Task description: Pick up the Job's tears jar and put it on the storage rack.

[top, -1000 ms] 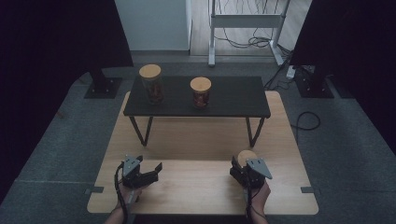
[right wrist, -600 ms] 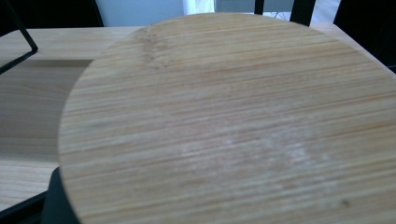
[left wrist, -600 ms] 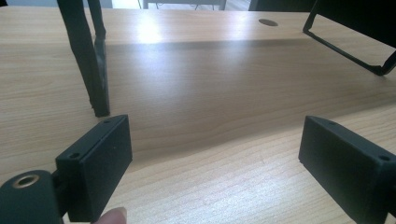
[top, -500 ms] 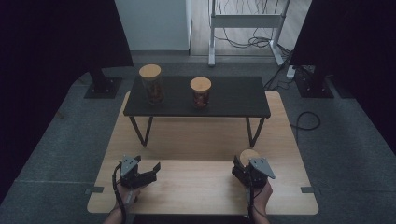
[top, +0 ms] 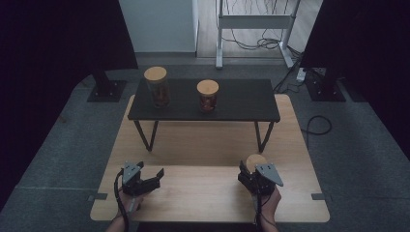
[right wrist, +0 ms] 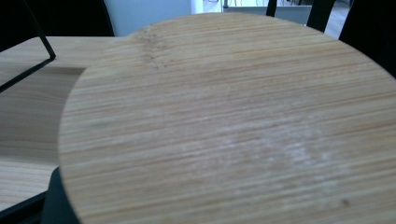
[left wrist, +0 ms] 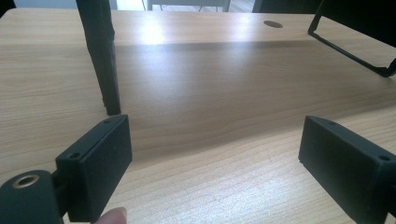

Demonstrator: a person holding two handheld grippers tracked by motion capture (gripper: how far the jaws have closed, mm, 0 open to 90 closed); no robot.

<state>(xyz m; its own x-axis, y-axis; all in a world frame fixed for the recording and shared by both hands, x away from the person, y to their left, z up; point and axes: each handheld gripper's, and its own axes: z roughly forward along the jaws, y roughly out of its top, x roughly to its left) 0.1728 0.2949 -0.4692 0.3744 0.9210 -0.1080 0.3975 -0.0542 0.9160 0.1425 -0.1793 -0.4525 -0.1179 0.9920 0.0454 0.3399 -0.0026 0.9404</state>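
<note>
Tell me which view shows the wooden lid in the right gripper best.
The right gripper view: the wooden lid fills it, grain plain. The high view shows a small disc at the right gripper. The left gripper view faces bare table.

High view from above, facing forward and down over the wooden table [top: 203, 145], left gripper view low, close over its boards, right gripper view pressed near a bamboo lid [right wrist: 233, 121], all sharing that tabletop.

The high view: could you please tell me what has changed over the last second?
Nothing has visibly changed. The right hand-held gripper stays closed on the round wooden lid, the left hand-held gripper stays open over the wooden table, and both jars stand as before on the black shelf.
</note>
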